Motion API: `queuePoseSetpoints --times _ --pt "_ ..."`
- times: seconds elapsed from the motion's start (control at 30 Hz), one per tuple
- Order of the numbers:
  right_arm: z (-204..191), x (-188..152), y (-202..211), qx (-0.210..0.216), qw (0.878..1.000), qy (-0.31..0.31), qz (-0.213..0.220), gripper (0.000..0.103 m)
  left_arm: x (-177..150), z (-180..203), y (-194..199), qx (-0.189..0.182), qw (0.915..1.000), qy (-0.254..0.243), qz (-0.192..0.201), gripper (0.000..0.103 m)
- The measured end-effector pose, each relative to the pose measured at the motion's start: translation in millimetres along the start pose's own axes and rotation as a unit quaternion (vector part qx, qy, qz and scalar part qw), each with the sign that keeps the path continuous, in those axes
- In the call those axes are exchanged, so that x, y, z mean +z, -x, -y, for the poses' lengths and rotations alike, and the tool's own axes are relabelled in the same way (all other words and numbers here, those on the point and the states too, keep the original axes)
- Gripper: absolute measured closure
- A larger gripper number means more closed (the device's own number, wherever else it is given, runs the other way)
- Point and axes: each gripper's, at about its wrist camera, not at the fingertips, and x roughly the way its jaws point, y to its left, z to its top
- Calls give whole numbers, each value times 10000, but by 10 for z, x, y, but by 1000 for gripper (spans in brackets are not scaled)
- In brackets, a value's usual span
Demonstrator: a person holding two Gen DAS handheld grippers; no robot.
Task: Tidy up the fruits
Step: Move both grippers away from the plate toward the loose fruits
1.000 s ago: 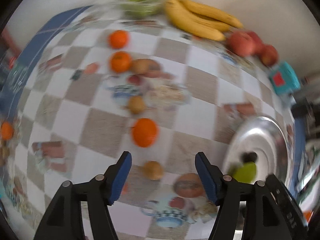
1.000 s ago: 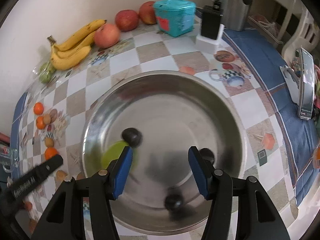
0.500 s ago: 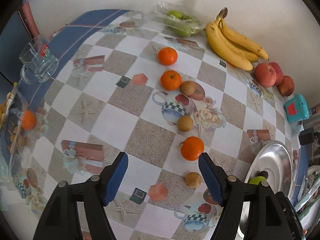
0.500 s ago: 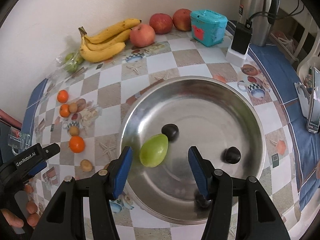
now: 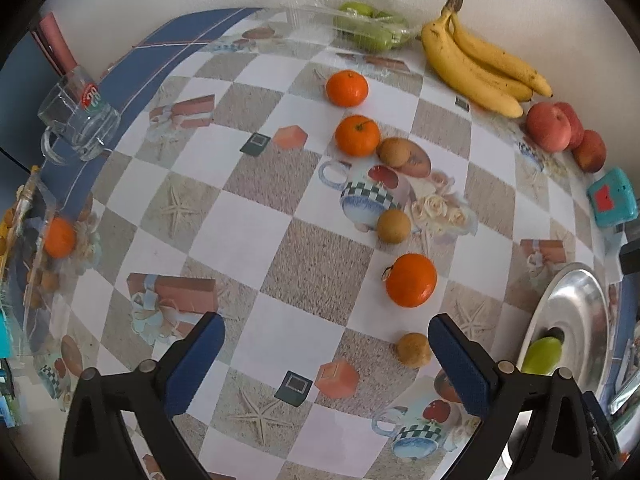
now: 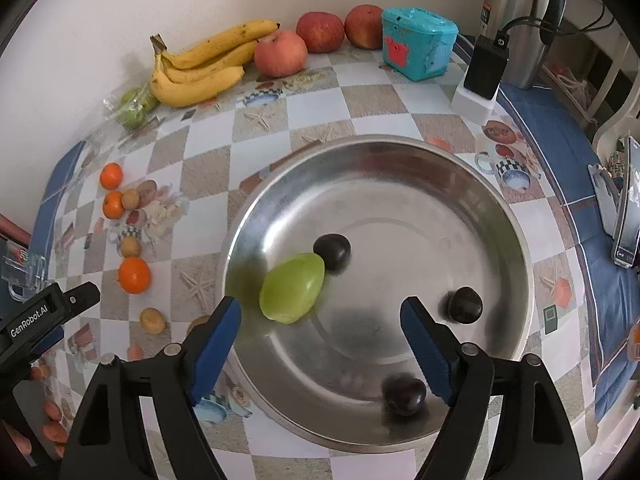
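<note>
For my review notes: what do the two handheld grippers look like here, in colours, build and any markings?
Both match: the left gripper and right gripper have black angular plastic arms with round silver pivot screws, ending in jaws faced with blue textured pads. In the right wrist view, the left gripper's black body carries white "GenRobot.AI" lettering. No cables or sleeves are visible.

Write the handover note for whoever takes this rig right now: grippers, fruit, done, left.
Left gripper: jaws just opened wide, nothing between them, above the tablecloth.
Right gripper: jaws just opened, nothing held, over the steel bowl.
Done: green mango and three dark plums lie in the bowl.
Left: oranges, small brown fruits, bananas, apples and the bagged green fruit are outside the bowl.
</note>
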Motion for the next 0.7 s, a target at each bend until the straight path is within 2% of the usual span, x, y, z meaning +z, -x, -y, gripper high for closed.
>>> queuePoseSetpoints --times 0.17,0.3,0.53,0.7 --pt "-12 -8 -33 -109 9999 29 -4 16 -8 19 -14 101 9999 -87 2 0" --pt "-29 -2 -19 -94 9999 -2 81 6 3 6 12 43 9999 -85 56 0" --pt "-111 -11 -50 -24 10000 32 62 6 27 19 44 -42 9995 -283 100 0" --pt "-233 -19 -65 165 9998 113 73 6 84 -39 104 111 9985 -454 274 0"
